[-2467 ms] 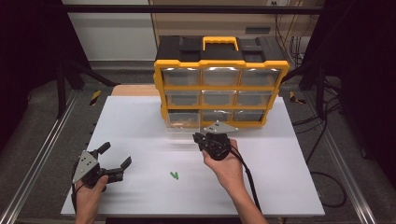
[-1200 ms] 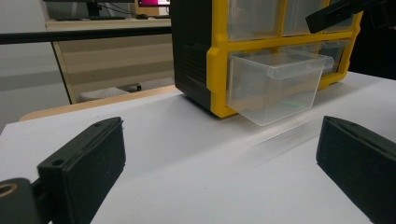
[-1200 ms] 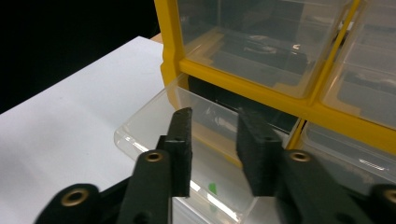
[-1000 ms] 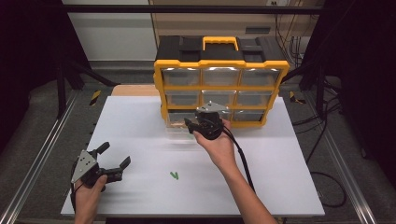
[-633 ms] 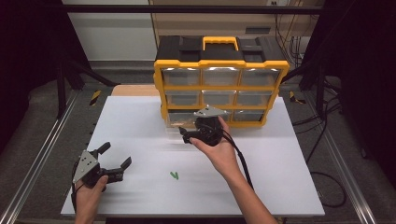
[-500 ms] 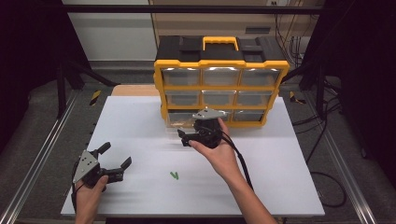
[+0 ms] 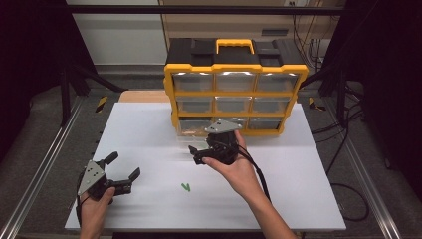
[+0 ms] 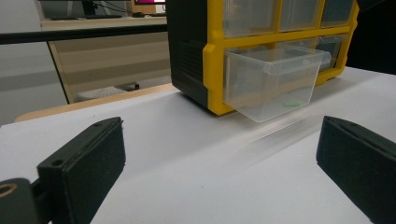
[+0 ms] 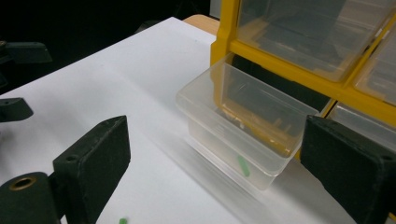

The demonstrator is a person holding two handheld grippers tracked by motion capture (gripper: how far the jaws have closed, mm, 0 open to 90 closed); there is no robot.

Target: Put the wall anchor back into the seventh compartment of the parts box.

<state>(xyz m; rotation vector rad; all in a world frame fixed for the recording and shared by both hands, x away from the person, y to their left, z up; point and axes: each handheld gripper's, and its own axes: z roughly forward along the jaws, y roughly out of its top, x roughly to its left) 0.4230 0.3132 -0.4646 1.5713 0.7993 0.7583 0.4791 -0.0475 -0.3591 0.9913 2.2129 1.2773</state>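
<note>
Right gripper view: clear drawer [image 9: 243, 140] just beyond wide-open right gripper [image 9: 219, 177].

Drawer cabinet [image 7: 234, 89] at table's [image 7: 318, 199] back, bottom-left drawer [image 9: 238, 135] pulled out, small piece [image 9: 243, 165] inside it.

One yellow-and-black drawer organizer [image 7: 234, 84] stands on one white table [image 7: 318, 189]. Its front shows nine clear drawers in three rows of three; eight sit closed and one, the pulled-out drawer [image 9: 238, 140] at the bottom left, juts forward. Two small green pieces can be counted: one green piece in the drawer [image 9: 243, 165] and one green piece on the table [image 7: 185, 187] (a blurred speck in the right gripper view). Two handheld grippers are in play, the left gripper [image 7: 119, 172] and the right gripper [image 7: 195, 155].
</note>
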